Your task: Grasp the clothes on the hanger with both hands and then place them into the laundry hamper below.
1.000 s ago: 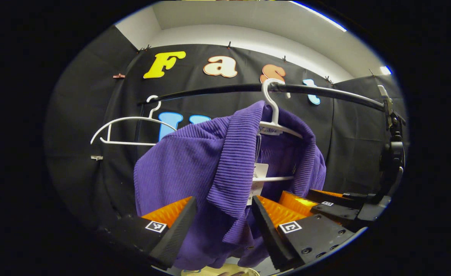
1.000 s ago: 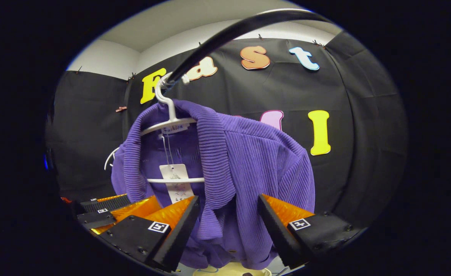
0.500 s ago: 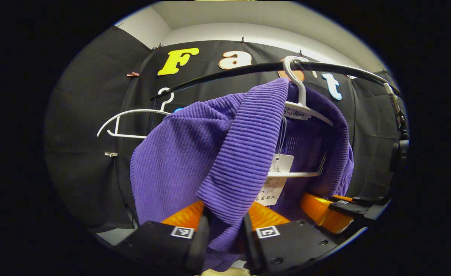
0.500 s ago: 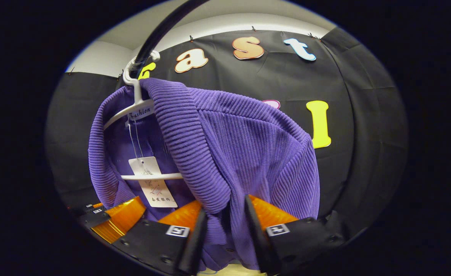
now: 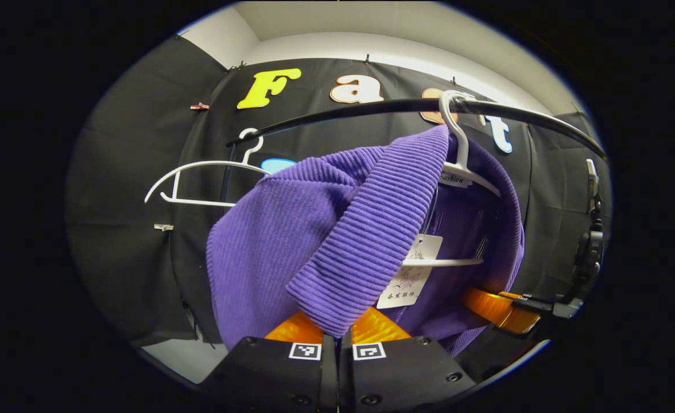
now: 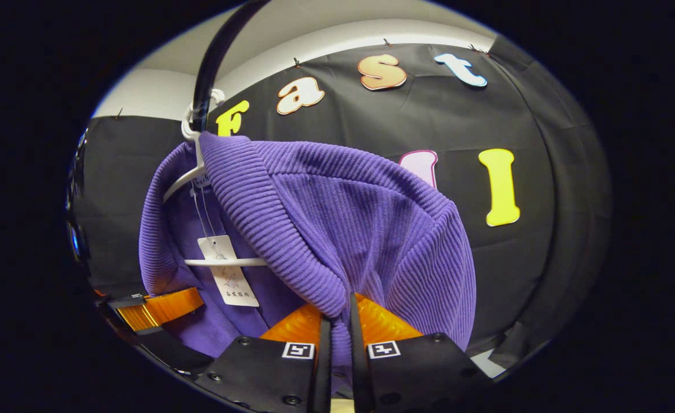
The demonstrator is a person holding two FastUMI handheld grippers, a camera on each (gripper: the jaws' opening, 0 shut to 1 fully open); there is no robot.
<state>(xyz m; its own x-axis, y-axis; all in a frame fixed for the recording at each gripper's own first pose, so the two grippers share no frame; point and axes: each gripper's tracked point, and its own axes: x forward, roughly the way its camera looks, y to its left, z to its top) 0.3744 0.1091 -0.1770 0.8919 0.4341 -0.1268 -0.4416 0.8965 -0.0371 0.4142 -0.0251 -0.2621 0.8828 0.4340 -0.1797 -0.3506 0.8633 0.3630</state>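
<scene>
Left tongs (image 5: 337, 330): closed tight on the left lapel of the purple ribbed cardigan (image 5: 268, 241), fingers almost meeting with fabric pinched between.
Right tongs (image 6: 337, 321): clamped on the right lapel of the cardigan, a thin fold between the fingers; also seen at the far right of the left gripper view.
Change: a second ago both tongs stood wide open around the lapels; half a second ago they were narrowing; now both are pinched.
Cardigan: on the white hanger (image 6: 197, 172), paper tag (image 6: 228, 275) dangling inside.
Hanger: hooked on the black rail (image 5: 372, 109).
Spare hanger (image 5: 200, 183): bare, further left on the rail.
</scene>
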